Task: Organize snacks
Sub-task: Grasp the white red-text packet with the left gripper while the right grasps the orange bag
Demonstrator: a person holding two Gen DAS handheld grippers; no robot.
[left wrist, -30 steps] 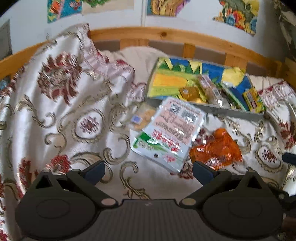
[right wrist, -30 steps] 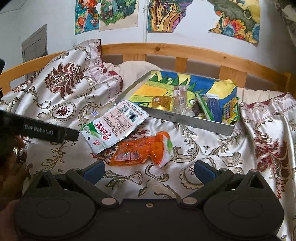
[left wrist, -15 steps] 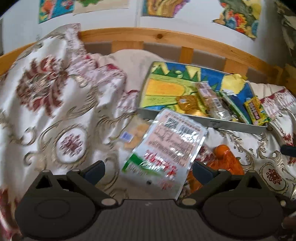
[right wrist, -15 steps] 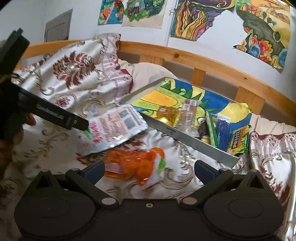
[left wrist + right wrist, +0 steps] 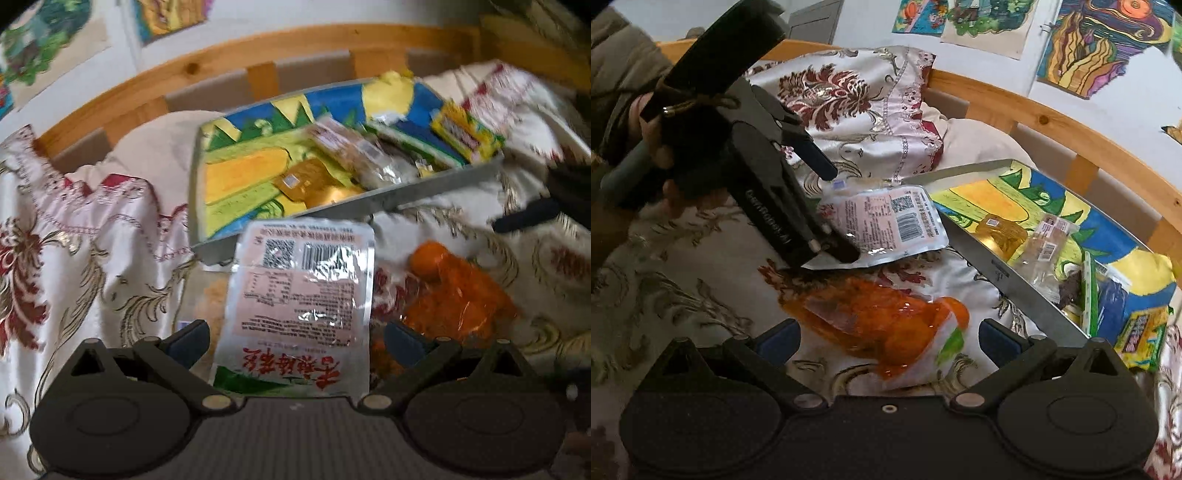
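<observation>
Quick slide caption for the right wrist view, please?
Open left tongs straddle the white snack pouch; orange packet between open right tongs.

The flat pouch (image 5: 299, 295) lies on the bedspread (image 5: 92, 266), its far edge just before the tray (image 5: 424, 192). The crinkled snack bag (image 5: 882, 321) lies beside it (on its right in the left wrist view). Several small packets (image 5: 1049, 243) lie in the tray, and behind it runs the bed rail (image 5: 1052, 122).
</observation>
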